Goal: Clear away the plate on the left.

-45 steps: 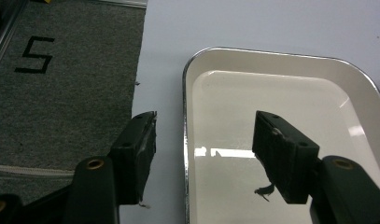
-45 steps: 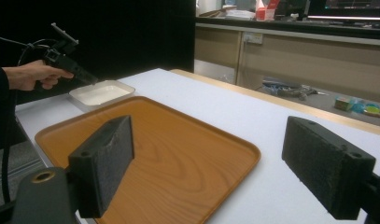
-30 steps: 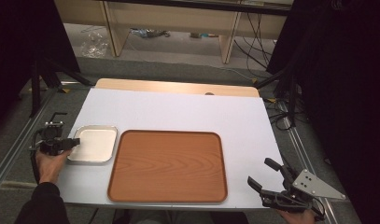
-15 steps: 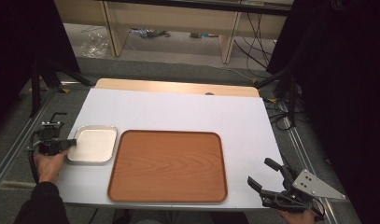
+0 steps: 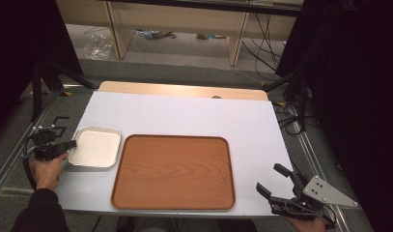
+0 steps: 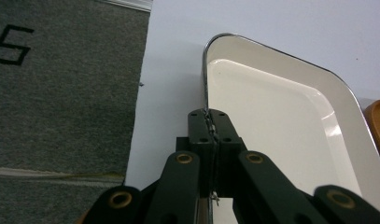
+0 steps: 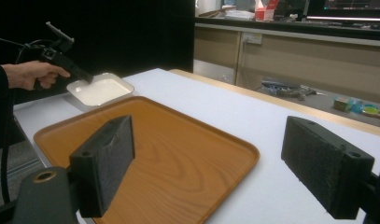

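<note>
**Left Gripper Clamped on Tray Rim; Right Gripper Idle**

Since the earlier frames, the left gripper (image 5: 68, 144) has just been closing its jaws, and they now stand together on the left rim of the white enamel tray (image 5: 95, 147). Its hand (image 5: 48, 169) has shifted only slightly at the left edge of the table (image 5: 184, 116); the right gripper (image 5: 276, 181) has kept its place.

1. Left gripper. In the left gripper view, the two black jaws meet with the thin metal rim of the white enamel tray (image 6: 271, 116) pinched between the pads. The grip sits on the long side of the rim nearest the table's left edge, partway along from the rounded corner.

2. White enamel tray. It lies flat on the white table surface, near the left edge and towards the front. Its right side is just beside the left side of the wooden tray (image 5: 174, 171); whether the two touch cannot be told.

3. Wooden tray. It lies flat at the front centre of the table.

4. Right gripper. It hangs at the front right corner of the table, with its jaws spread wide and nothing between them. In the right gripper view, both pads (image 7: 108, 161) stand well apart and face across the wooden tray (image 7: 178, 154) towards the white enamel tray (image 7: 101, 91) and the left gripper (image 7: 87, 77).
</note>
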Demonstrator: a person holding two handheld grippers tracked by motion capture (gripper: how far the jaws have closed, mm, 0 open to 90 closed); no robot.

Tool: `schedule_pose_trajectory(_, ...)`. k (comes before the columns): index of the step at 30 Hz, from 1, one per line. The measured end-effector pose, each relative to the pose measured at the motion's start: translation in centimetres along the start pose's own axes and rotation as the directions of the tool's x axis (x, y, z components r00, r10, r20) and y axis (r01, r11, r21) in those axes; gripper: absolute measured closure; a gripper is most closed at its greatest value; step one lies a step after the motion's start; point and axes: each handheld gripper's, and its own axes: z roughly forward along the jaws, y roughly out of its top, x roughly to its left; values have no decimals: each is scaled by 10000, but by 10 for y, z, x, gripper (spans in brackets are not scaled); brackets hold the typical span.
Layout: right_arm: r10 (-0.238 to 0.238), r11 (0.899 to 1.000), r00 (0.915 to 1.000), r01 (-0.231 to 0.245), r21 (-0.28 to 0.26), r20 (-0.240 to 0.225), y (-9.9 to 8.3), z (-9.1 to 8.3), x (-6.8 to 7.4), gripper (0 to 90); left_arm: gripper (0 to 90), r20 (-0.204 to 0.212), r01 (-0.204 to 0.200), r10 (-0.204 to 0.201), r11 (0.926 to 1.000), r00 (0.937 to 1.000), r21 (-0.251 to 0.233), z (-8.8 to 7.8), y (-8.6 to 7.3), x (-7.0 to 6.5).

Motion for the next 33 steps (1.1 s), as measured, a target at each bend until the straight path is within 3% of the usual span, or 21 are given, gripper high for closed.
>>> schedule_pose_trajectory(4,16,10000,10000,-16,-36,-11,0,0,0,181,888,-118,-23,22,10000,9999,-15,-3,0,0)
schedule_pose_trajectory(5,-7,10000,10000,7,-4,38,0,-1,0,181,888,-103,204,-207,9993,9997,-308,-3,0,0)
schedule_pose_trajectory(6,-8,10000,10000,8,-34,11,0,0,0,181,888,-70,73,-74,9997,9999,-220,-5,1,2)
schedule_pose_trajectory(9,-12,10000,10000,12,7,15,0,0,0,181,887,182,400,-391,9978,9991,-532,-7,1,4)
schedule_pose_trajectory(12,-2,10000,10000,2,-17,34,0,0,0,181,887,304,483,-467,9972,9984,-572,-10,2,4)
schedule_pose_trajectory(18,2,10000,10000,-2,0,29,0,0,0,181,887,786,359,-291,9956,9965,-867,-17,8,-6)
schedule_pose_trajectory(19,-5,10000,10000,5,-12,26,0,0,0,181,887,883,485,-397,9938,9953,-998,-18,9,-13)
schedule_pose_trajectory(21,0,10000,10000,0,-44,-11,0,0,0,181,887,994,53,37,9959,9950,-903,-18,12,-19)
schedule_pose_trajectory(25,-11,10000,10000,11,-53,11,0,-1,0,181,887,1542,105,37,9958,9880,-915,-16,12,-32)
schedule_pose_trajectory(33,8,10000,10000,-8,-52,-40,0,0,0,181,887,2367,-285,426,9976,9707,-629,-10,11,-59)
